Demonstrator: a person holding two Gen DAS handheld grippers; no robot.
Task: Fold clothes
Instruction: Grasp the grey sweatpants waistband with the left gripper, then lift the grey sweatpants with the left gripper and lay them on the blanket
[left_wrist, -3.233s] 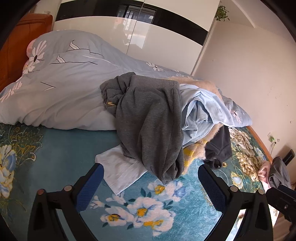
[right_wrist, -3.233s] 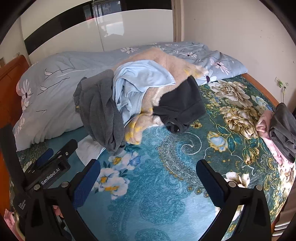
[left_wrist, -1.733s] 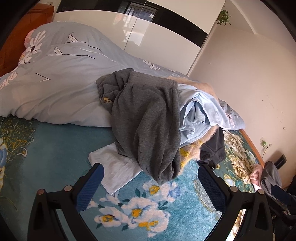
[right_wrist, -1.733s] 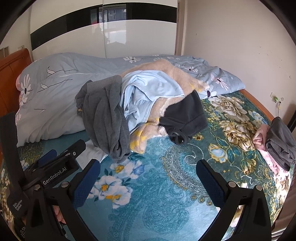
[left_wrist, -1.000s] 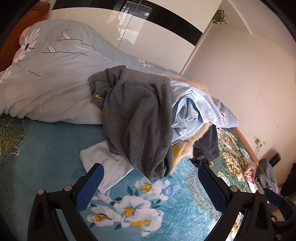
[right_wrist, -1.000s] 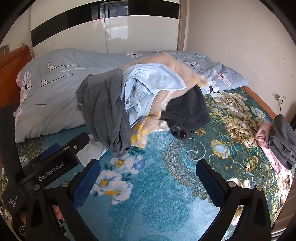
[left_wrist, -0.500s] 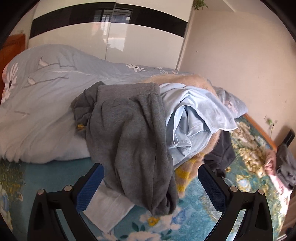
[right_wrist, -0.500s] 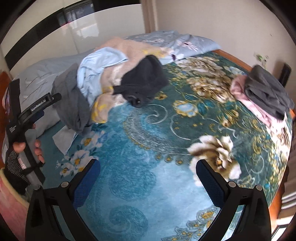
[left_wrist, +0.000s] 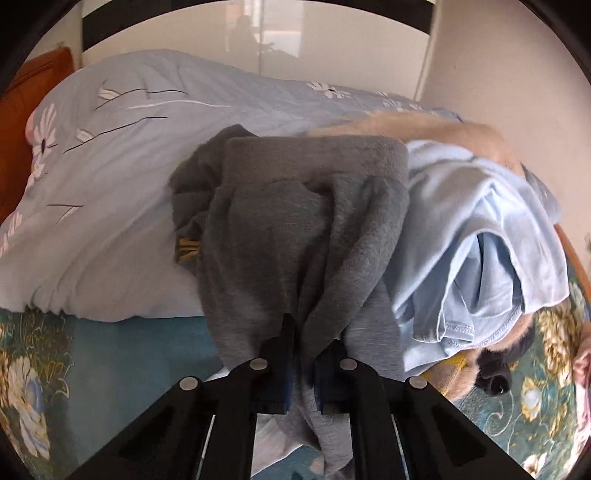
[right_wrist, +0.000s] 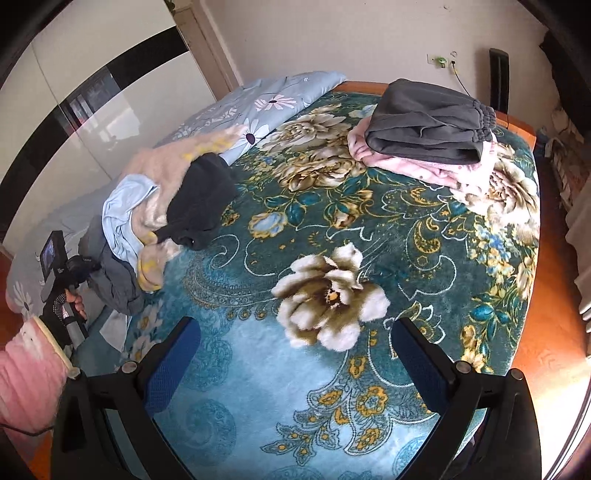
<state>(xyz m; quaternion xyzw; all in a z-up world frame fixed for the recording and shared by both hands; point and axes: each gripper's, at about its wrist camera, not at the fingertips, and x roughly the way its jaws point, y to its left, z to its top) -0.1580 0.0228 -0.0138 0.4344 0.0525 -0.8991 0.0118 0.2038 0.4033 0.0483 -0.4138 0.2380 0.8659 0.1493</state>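
Clamped on a bunched fold of the grey sweatpants (left_wrist: 295, 240), near the hanging lower end: left gripper (left_wrist: 303, 373), fingers drawn close together with fleece pinched between them. Draped lengthwise over the heap of clothes against the rolled duvet (left_wrist: 110, 184), waistband at the top, long axis running from the duvet down toward the fingers and the blanket (right_wrist: 258, 406). Pressed against the light blue shirt (left_wrist: 480, 240) on the right, with a white cloth (left_wrist: 273, 443) peeking from underneath near the blanket's left edge. Likely to drag the shirt along if pulled straight out.

Held wide apart over the bare near part of the blanket: right gripper (right_wrist: 295, 362), grasping nothing, well away from the heap, so clearly the farther hand. Stacked at the far right corner of the bed: folded dark trousers (right_wrist: 424, 118) on a pink garment (right_wrist: 424, 166).

Compared with half a second ago: left fingers gone from spread and short of the sweatpants to closed on them, view now much nearer the fleece; right gripper swung rightward, heap shifted toward the left edge of its view.
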